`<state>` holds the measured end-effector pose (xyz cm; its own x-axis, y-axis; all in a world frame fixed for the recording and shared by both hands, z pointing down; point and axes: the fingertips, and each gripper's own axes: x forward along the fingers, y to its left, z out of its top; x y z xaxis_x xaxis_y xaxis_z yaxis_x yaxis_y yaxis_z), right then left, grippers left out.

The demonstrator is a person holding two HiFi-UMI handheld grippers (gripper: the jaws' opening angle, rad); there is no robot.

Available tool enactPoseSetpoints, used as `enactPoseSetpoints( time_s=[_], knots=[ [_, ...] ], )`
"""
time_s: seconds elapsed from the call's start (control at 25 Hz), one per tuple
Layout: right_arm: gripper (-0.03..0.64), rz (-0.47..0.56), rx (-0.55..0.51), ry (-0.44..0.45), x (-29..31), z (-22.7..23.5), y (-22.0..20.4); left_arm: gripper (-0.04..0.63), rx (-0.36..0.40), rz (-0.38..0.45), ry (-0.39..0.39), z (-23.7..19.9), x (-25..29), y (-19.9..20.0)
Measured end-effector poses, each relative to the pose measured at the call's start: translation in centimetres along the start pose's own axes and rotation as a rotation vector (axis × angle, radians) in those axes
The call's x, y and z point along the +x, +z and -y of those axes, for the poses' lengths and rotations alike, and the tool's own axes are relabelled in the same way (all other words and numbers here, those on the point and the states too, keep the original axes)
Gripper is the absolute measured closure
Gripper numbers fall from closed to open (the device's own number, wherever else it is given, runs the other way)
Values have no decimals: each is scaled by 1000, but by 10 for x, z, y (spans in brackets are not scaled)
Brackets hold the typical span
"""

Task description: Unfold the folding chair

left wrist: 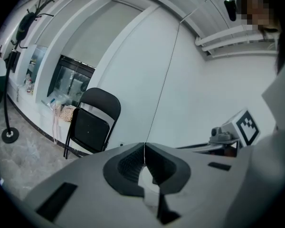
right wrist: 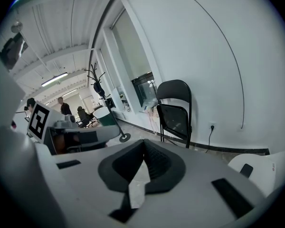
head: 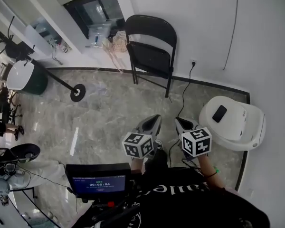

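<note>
Both of my tools are shut with nothing in them. The left gripper [left wrist: 144, 148] has its ribbed pads pressed flat together, and the right gripper [right wrist: 144, 146] is the same. I judge that suits this stage, since nothing is within reach to take hold of.

I hold them side by side, near my body and pointing at the folding chair [head: 149, 51]. It stands well apart from me at the far wall, on its legs with the seat tipped up towards the backrest, so it is not yet opened. Propped there, its front faces me.

A black cable [head: 183, 99] runs from the wall socket across the floor towards my feet.

On the far ledge, left of the chair, sits a clear plastic box [head: 99, 32]; I cannot tell what it holds. At my right a white tub [head: 237, 127] carries a small dark slab [head: 219, 113] on top.
</note>
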<state>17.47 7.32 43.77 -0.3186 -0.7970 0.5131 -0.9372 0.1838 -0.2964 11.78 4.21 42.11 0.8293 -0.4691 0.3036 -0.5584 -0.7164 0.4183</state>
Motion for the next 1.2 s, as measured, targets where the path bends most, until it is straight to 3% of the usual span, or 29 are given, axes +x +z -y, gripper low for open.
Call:
enactPoseSetpoints(
  time_s=[0.36,0.68,1.2],
  knots=[
    [601,33,45,-111,74,24,64,589,26,-16,-36,-84,34,57],
    [601,0,58,-156,98,43,68,589,-20,-32,-27,-119,47,52],
    [601,-10,24,-85,160,74,112,589,-41,-10,43,-167,91,81]
  ],
)
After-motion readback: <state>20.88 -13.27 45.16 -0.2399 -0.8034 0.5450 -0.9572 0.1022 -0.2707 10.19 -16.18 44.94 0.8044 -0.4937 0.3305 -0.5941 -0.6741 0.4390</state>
